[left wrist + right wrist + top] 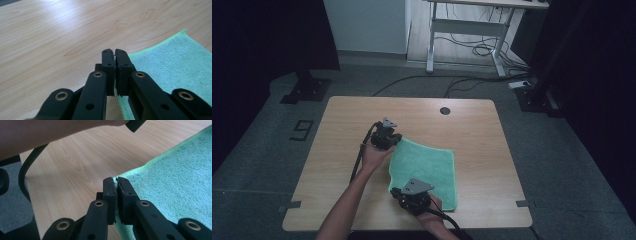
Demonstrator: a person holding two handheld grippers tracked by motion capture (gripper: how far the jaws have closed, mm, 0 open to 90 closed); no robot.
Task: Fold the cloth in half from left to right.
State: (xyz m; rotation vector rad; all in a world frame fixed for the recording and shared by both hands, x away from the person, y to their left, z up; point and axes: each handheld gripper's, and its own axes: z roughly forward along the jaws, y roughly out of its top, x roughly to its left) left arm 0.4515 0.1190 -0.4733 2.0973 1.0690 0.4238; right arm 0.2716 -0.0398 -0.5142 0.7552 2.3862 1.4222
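Towel (424, 170), green and fluffy, lies flat on the bench (337, 150), in the near half and a little right of the middle, with its near end reaching close to the near edge. Left hand-held gripper (395, 141) is down at the towel's far left corner, and in the left gripper view (114, 62) its black jaws are clamped tight with the towel's pale green hem nipped between them. Right hand-held gripper (398, 191) sits at the towel's near left corner; the right gripper view (116, 185) shows those jaws pressed together on the towel's edge too, a sliver of green caught in the seam. So both grippers are working the same left side of the cloth, one at each end. Person's left forearm (347, 205) comes up from the near edge, and black cables trail from both tools. Rest of the towel rests smooth on the wood.
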